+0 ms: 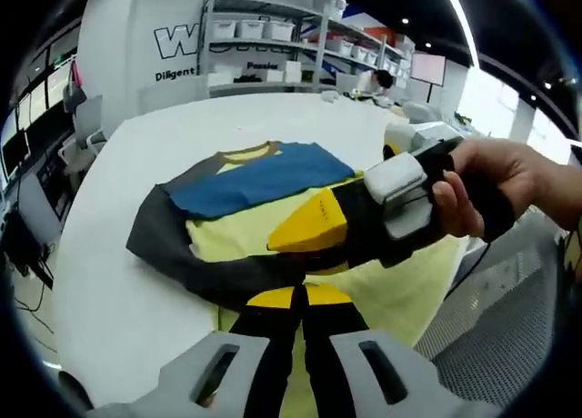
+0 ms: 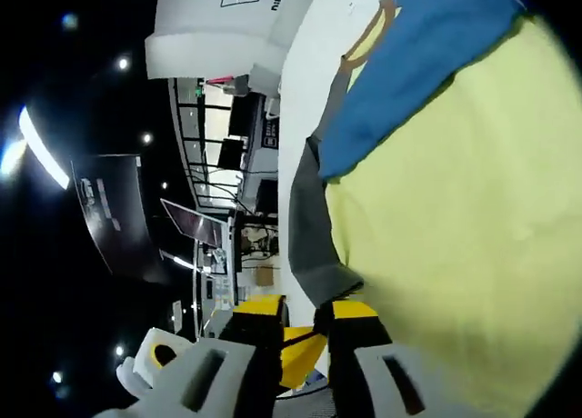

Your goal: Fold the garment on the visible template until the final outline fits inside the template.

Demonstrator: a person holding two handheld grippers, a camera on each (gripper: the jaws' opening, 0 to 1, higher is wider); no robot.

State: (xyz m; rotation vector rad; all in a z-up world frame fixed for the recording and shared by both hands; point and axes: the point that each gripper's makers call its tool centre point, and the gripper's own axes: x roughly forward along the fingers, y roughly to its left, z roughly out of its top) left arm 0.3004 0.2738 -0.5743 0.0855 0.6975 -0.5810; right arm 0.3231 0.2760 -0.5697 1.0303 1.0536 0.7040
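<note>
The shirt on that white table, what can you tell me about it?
The shirt is soft cloth with a pale yellow body, a blue chest panel, dark grey sleeves and a mustard collar trim. It lies partly folded on the white table, one grey sleeve curled across it. The right gripper reaches over it; whether its yellow-tipped fingers grip cloth is unclear.

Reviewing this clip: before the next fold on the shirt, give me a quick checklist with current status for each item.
1. Shirt lies on the table: ok.
2. Dark sleeve folded across the body: ok.
3. Right gripper is over the shirt, its hold on the cloth: cannot tell.
4. Left gripper at the yellow hem, its hold on the cloth: cannot tell.
5. Template outline under the shirt: cannot tell.
6. Whole shirt in the left gripper view: not ok, the near hem is cut off.
</note>
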